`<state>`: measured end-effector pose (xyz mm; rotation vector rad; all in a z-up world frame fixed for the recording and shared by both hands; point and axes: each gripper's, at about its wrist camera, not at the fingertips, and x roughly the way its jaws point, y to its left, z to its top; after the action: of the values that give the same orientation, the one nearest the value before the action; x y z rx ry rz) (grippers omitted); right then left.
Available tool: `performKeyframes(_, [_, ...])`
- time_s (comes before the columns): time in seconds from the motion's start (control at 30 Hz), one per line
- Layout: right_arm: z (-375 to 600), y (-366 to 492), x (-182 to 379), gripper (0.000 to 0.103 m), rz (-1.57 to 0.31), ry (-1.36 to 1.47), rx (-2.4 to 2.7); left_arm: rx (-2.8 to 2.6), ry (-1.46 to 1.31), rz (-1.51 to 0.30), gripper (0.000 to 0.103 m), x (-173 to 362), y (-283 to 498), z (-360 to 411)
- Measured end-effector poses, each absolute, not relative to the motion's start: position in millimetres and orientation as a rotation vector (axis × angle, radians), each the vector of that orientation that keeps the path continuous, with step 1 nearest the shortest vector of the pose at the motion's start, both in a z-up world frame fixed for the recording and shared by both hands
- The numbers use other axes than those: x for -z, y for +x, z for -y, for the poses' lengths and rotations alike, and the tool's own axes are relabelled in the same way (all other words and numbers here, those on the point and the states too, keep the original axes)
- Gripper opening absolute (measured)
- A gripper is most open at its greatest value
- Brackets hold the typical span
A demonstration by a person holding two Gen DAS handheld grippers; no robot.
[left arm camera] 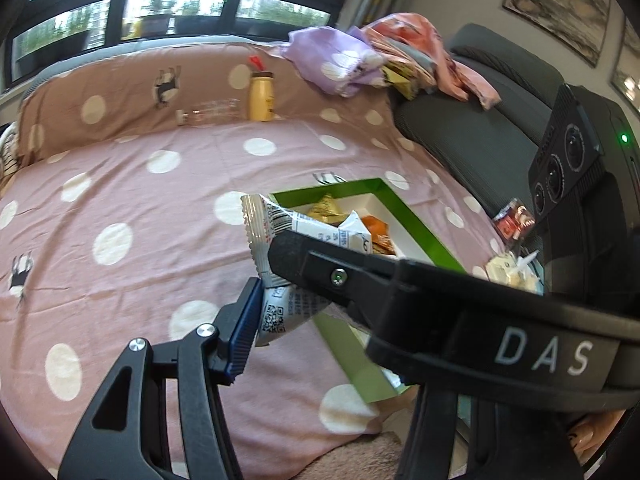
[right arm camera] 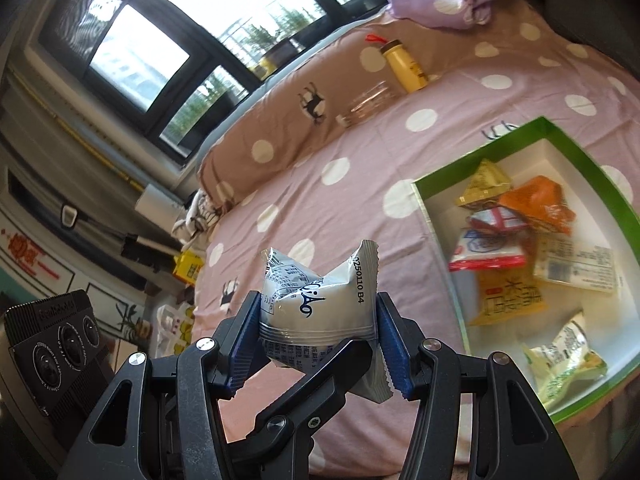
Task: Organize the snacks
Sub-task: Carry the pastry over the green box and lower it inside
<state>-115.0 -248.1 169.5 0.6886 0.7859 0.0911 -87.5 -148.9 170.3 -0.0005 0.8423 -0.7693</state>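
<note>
Right hand-held gripper [right arm camera: 318,340] pinches crinkly silver snack packet [right arm camera: 316,300]; left's closure unclear.

White letters "DAS" stand on the black gripper body [left arm camera: 540,352] crossing the left wrist view. The silver-white snack packet [right arm camera: 316,300] carries the printed code "2250110 B4" and blue script, partly legible; its QR code shows too.

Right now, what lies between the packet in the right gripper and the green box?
Only bare polka-dot sheet, between the white packet and the green box rim; the right wrist view shows it.
</note>
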Motion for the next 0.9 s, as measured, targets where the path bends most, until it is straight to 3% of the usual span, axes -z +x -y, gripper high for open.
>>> performKeyframes(0.9, [343.9, -136.4, -118.1, 0.058, -0.824, 0.831, 0.121, 0.960, 0.094, -0.986, 0.055, -122.5, -79.2, 251.0])
